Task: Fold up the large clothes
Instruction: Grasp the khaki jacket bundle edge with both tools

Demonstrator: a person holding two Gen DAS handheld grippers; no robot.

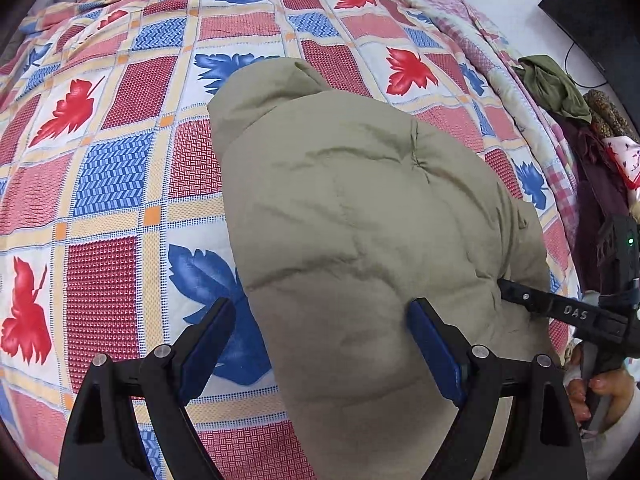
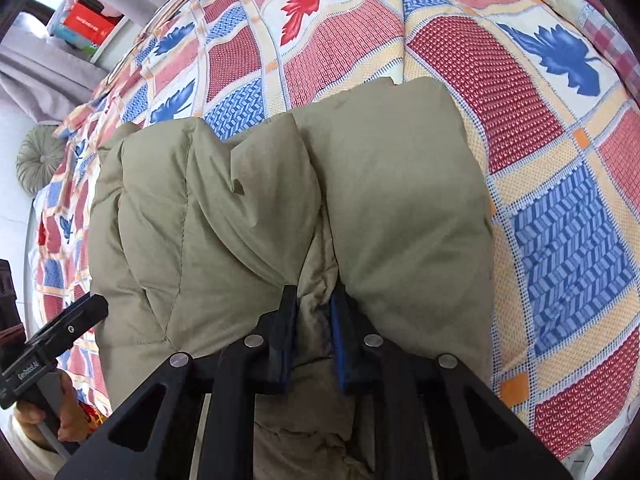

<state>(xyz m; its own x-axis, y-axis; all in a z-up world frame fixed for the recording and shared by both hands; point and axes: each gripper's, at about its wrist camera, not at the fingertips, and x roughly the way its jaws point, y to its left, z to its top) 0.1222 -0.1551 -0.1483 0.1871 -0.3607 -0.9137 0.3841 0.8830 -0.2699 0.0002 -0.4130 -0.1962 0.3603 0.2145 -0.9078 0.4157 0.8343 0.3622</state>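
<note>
One padded khaki coat point(image 1: 360, 216) lies in a bulky heap on the bed point(image 1: 112, 184), which is covered by a patchwork spread of red and blue leaves and checks. The coat reaches the near edge of the bed, where its lower part runs out of the picture, so its full outline cannot be made out.

Two hand-held grippers are at work. The left hand-held gripper point(image 1: 320, 320) is released, its jaws standing wide: one blue pad over the spread, the other over the coat's near left side. The right hand-held gripper point(image 2: 314, 312) is clenched on a pinch of coat fabric near the near edge, between two puffed folds.

At the bed's far right edge a crumpled quilt point(image 1: 480, 40) and a dark green garment point(image 1: 556, 84) lie, partly cut off. Fingers point(image 1: 600, 388) show at the frame edge.
</note>
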